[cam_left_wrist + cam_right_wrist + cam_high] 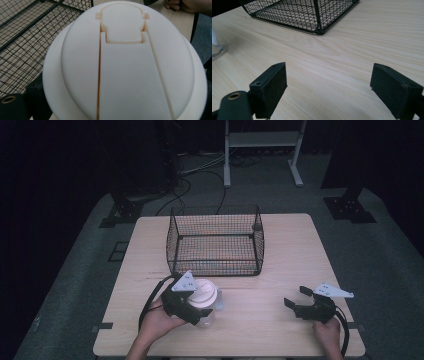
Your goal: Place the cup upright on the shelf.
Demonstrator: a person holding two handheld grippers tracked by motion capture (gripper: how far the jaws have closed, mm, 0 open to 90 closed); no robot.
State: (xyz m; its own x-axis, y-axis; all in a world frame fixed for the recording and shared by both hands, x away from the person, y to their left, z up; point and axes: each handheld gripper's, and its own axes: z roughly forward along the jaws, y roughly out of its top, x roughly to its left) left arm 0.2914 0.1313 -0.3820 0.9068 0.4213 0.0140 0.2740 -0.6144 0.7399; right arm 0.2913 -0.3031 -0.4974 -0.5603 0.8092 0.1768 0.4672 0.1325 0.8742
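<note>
One clear jug (206, 307) with a smooth white lid (125, 65), probably light but slippery, sits gripped in the left tool (192, 307), best held at the body, while the right tool (298, 296) rests spread open.

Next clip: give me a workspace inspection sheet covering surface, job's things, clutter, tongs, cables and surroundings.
Surface: light wooden table, bare wood around the things.
Job's things: clear pitcher with a white lid near the front edge; black wire basket behind it, nothing seen inside.
Clutter: nothing seen.
Tongs: left tongs at the pitcher, grip hidden by the lid; right tongs open over bare table.
Cables: black cable trails from the left tongs; more on the floor beyond the table.
Surroundings: dark room, grey floor, white frame at the back.
</note>
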